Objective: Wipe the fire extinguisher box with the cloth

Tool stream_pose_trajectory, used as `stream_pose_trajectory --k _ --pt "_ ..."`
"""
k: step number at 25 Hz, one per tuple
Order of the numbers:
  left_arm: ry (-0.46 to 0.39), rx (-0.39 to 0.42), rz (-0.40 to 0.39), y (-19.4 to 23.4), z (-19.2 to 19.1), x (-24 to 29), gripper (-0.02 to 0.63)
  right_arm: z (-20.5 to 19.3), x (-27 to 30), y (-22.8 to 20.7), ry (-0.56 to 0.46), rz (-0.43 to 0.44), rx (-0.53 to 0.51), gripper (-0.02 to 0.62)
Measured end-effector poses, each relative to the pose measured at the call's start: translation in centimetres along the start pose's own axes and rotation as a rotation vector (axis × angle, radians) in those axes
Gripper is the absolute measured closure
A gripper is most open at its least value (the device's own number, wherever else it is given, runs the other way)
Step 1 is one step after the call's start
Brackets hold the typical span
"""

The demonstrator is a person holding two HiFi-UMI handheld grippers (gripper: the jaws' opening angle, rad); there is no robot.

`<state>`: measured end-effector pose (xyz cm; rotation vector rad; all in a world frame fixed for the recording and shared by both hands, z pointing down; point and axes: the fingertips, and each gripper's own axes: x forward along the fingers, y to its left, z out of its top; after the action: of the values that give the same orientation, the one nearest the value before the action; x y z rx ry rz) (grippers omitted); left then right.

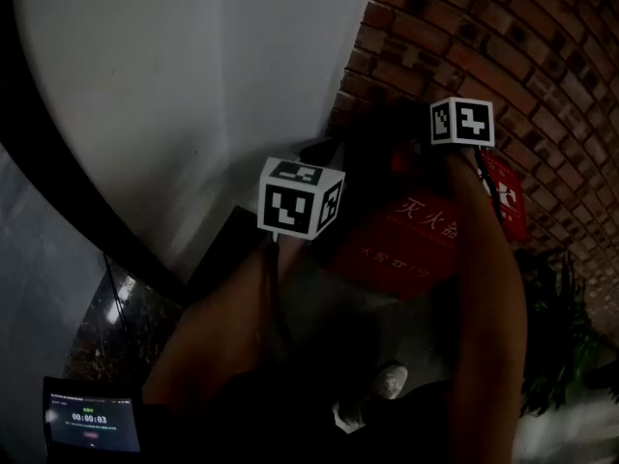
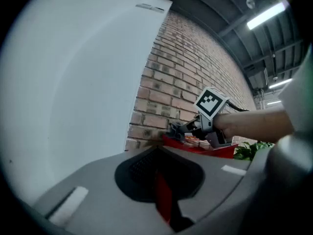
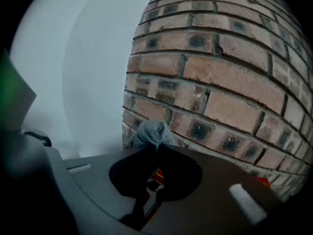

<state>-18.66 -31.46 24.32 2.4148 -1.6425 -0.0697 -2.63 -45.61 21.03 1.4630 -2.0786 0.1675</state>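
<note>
The red fire extinguisher box (image 1: 411, 245) stands against the brick wall, dim in the head view. Its red top edge (image 2: 215, 152) shows in the left gripper view. My right gripper (image 3: 157, 147) is shut on a grey mesh cloth (image 3: 152, 132), which bunches out past the jaw tips close to the bricks. From the left gripper view, the right gripper (image 2: 188, 129) reaches over the back of the box top near the wall. My left gripper (image 2: 157, 149) hangs to the left of the box, jaws together with nothing in them. Both marker cubes (image 1: 300, 198) (image 1: 461, 122) hide the jaws in the head view.
A brick wall (image 3: 220, 67) meets a white wall (image 2: 73, 82) at a corner just left of the box. A red sign (image 1: 508, 196) hangs on the bricks. A green plant (image 1: 566, 327) stands to the right. A small timer screen (image 1: 89, 423) shows at bottom left.
</note>
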Motion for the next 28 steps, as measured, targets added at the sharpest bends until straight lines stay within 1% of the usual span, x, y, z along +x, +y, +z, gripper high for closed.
stream_pose_trajectory --k 3,7,11,15,19,28 --pt "0.004 -0.006 0.004 0.2 0.0 0.1 0.606 -0.3 0.9 0.3 0.053 -0.004 -0.030 0.565" --pt "0.015 -0.019 0.003 0.0 -0.1 0.3 0.606 -1.5 1.8 0.7 0.148 0.002 -0.069 0.566" --pt "0.018 -0.026 -0.013 -0.8 -0.1 0.8 0.606 -1.5 1.8 1.1 0.176 0.011 -0.121 0.568" --pt "0.034 -0.025 -0.023 -1.5 -0.4 1.5 0.606 -1.6 1.9 0.4 0.199 0.024 -0.102 0.568" --pt "0.029 -0.037 -0.031 -1.8 -0.6 2.0 0.606 -2.7 1.7 -2.2 0.233 -0.003 -0.079 0.569" --pt "0.046 -0.022 -0.042 -2.9 -1.7 3.3 0.607 -6.3 -0.6 -10.8 0.293 -0.082 -0.027 0.569"
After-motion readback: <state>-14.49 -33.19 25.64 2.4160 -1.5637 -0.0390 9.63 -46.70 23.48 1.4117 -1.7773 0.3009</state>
